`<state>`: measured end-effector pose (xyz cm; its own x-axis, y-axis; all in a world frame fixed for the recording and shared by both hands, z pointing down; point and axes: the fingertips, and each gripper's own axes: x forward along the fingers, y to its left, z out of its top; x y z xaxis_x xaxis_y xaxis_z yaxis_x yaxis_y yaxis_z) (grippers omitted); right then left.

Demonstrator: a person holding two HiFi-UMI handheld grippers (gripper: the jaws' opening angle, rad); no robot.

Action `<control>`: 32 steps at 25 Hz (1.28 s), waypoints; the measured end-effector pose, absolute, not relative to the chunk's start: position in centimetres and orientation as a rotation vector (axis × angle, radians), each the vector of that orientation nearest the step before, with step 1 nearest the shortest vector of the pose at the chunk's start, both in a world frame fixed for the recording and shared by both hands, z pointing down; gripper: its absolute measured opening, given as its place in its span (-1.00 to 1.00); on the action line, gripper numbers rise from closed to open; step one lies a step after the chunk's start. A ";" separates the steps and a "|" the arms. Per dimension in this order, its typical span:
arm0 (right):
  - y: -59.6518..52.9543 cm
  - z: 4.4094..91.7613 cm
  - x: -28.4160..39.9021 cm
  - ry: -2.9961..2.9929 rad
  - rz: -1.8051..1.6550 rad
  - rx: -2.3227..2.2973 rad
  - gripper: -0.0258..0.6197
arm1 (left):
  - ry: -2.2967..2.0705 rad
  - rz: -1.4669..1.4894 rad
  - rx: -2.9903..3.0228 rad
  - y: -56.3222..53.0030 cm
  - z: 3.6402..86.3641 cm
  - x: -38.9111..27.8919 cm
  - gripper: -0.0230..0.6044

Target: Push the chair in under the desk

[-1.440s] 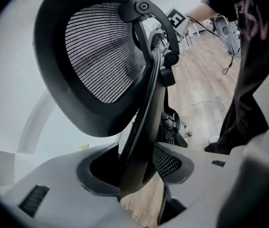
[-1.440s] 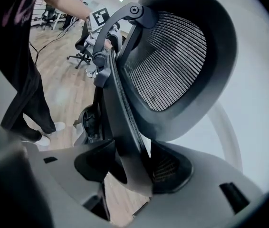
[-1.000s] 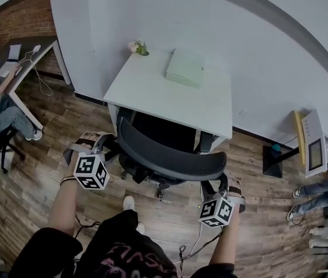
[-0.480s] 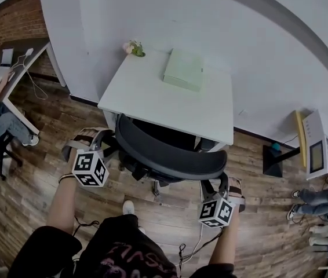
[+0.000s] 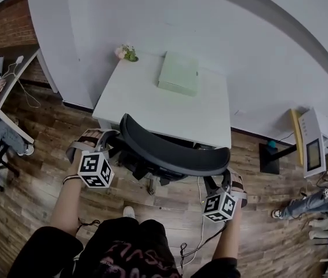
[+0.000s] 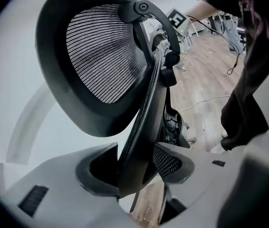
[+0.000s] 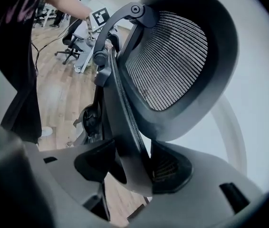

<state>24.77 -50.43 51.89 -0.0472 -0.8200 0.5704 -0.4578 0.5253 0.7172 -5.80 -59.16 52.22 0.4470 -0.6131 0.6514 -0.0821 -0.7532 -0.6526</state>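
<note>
I had the chair [image 5: 172, 155] by both ends of its curved back. My left gripper [image 5: 110, 136] was clamped on the back's left edge, and my right gripper [image 5: 225, 177] on its right edge.

In the left gripper view, the left gripper [image 6: 134, 170] had its fingers narrowed on the thin black rim of the back, which ran up between them at a slant. The right gripper view showed the same for the right gripper [image 7: 129, 163], with the rim pinched between its two pads.

The chair was black all over. Its back was a grey-black ribbed mesh [image 6: 101, 56] stretched in a thick, smooth, rounded frame. A curved bracket with a round pivot [image 6: 141, 7] crossed behind it.

From above, the back showed as a dark arc just near of the near edge of the white desk [image 5: 146, 106]. The seat was mostly hidden beneath the top. Part of the base showed on the wooden floor [image 5: 31, 172].

A pale green box [image 5: 178, 74] lay on the desk's far side, and a small plant [image 5: 126, 52] stood at its far left corner.
</note>
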 end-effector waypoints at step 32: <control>-59.0 52.1 30.1 -1.670 -0.429 1.086 -0.17 | 0.599 -1.308 -2.181 -67.4 52.4 -0.5 -0.15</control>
